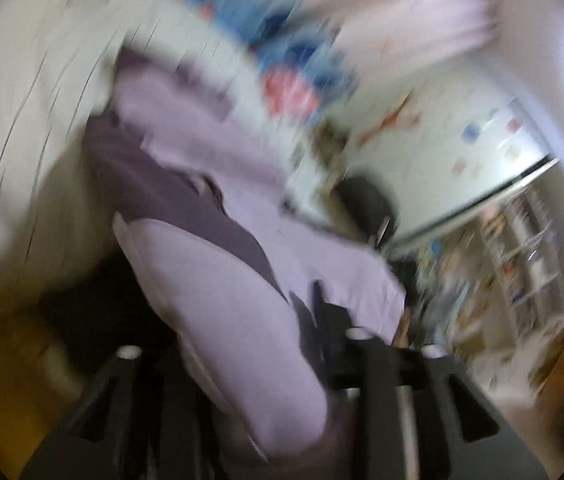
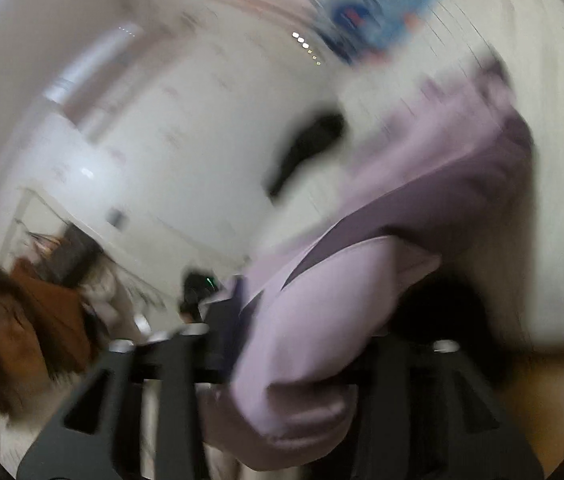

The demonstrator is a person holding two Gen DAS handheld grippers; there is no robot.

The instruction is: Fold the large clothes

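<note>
Between the jaws of each tool, left (image 1: 249, 360) and right (image 2: 282, 360), bunches the lilac garment (image 1: 217, 280) (soft, light, floppy), seemingly clamped; beyond, it drapes onto the white bed (image 1: 21, 120). Better gripped along hems.

Both views are heavily motion-blurred. In the left wrist view, a white striped sheet (image 1: 33, 128) fills the left side, with a blue and red patterned cloth (image 1: 282, 48) above it. A pink curtain (image 1: 422, 12) hangs at the top, beside a white wall (image 1: 454, 168). Cluttered shelves (image 1: 522, 248) stand at right. In the right wrist view, a white cupboard (image 2: 185, 152) fills the middle, and an orange-brown cloth (image 2: 49, 312) sits at lower left.
</note>
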